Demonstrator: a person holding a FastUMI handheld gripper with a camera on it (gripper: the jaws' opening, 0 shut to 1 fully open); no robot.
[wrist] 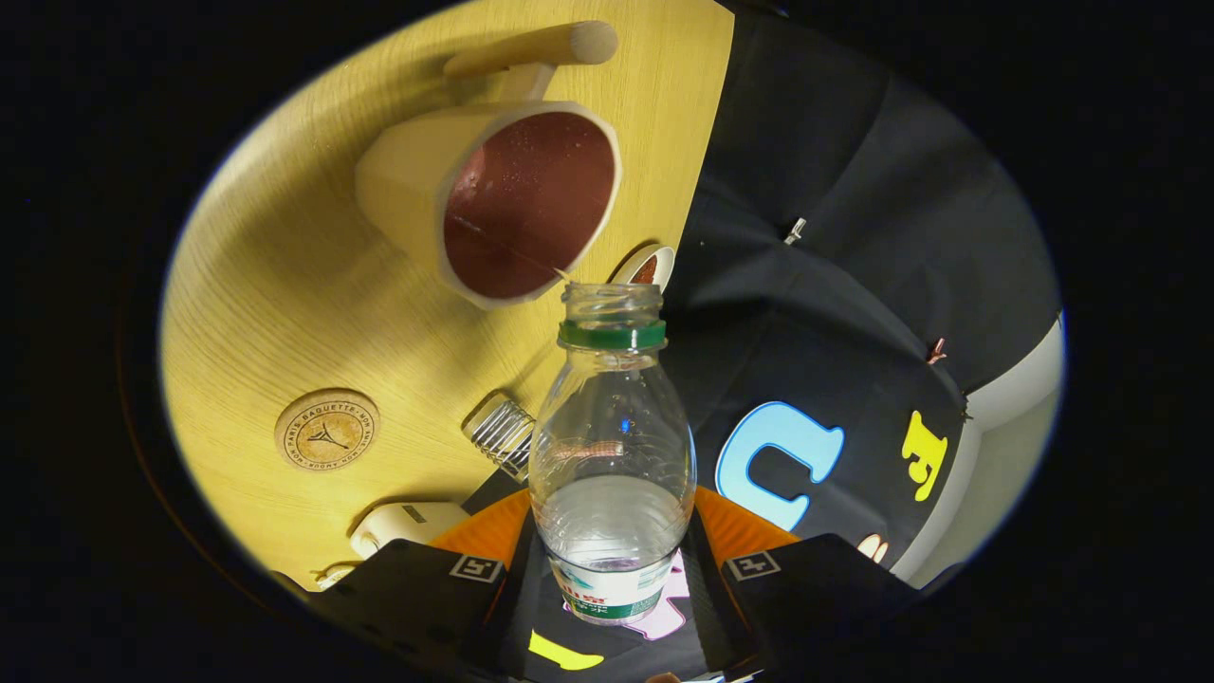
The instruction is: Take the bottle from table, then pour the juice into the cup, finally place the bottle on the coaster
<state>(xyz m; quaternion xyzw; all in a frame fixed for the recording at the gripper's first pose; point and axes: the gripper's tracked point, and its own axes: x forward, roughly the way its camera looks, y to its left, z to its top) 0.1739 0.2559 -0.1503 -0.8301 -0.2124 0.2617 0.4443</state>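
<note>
My gripper [612, 569] is shut on a clear plastic bottle [612, 455] with a green neck ring and no cap, held between the two fingers by its lower body. A little clear liquid sits low in the bottle. The open mouth points toward the rim of a cream cup [493, 199] with a dark red inside and a wooden handle, standing on the yellow wooden table [285, 285]. A thin thread of liquid seems to run from the mouth to the cup's rim. A round cork coaster [327, 430] lies on the table, off to the side of the cup.
A ridged clear object [501, 434] lies on the table beside the bottle. A small white device [403, 526] sits close to one finger. A small round dish [650, 267] peeks out behind the bottle's mouth at the table's edge. Black cloth hangs beyond that edge.
</note>
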